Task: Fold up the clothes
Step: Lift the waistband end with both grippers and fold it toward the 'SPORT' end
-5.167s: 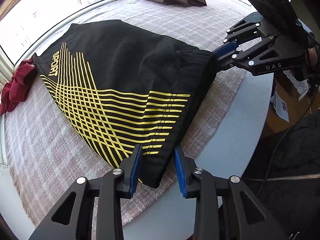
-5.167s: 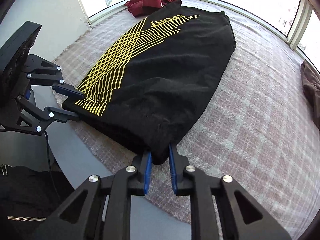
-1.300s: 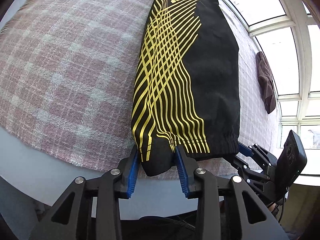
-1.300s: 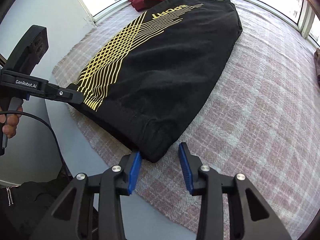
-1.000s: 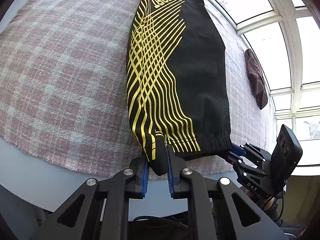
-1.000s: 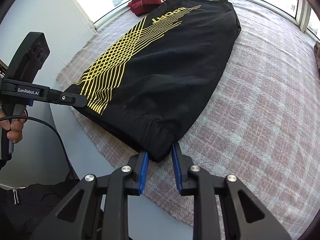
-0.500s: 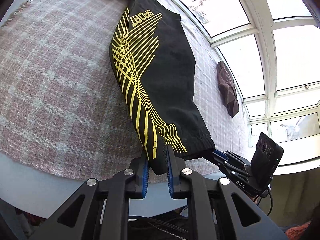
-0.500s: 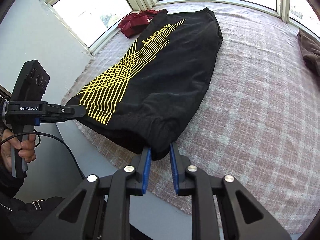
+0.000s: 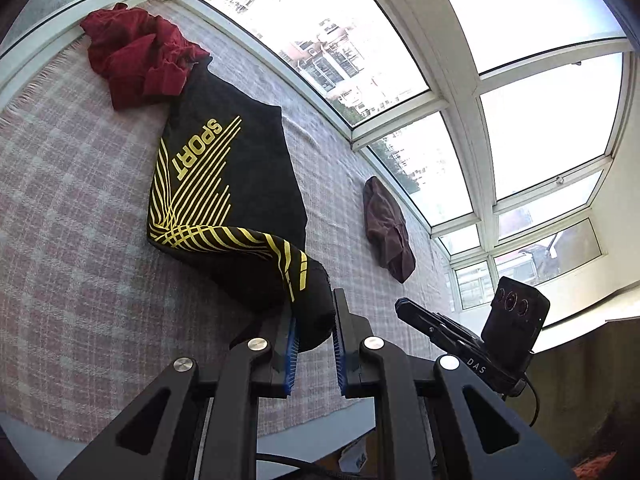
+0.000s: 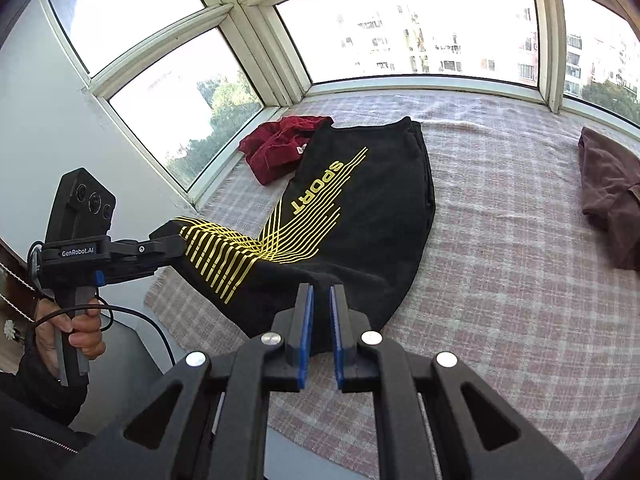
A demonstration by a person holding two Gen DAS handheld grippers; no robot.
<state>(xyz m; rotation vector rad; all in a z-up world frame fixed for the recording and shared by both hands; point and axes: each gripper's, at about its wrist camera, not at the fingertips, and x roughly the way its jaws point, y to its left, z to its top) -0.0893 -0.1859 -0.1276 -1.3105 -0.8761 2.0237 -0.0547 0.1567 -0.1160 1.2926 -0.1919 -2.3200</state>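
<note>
Two corners of the black garment [image 10: 360, 216] are now off the plaid blanket [image 10: 520, 280], and this is the main change: one second ago the whole piece lay flat, with its near hem at the table edge. The left gripper [image 9: 314, 344] has its blue pads pressed on one corner of the hem, the cloth bunched thick between them. The right gripper [image 10: 321, 332] is closing its jaws at this moment, and the other corner is already pinched in the narrow gap. Both have risen, so the near half of the garment hangs in the air in a curve, while the far half with the yellow SPORT print [image 9: 196, 152] rests on the blanket, its far end touching the red garment [image 9: 136, 56] by the window. A brown garment [image 9: 388, 232] lies well apart on the other side. I judge that the fold is starting: the lifted hem should be carried forward and laid over the far end. The risk I see is that the thick corner slips from the pads before it is put down.
</note>
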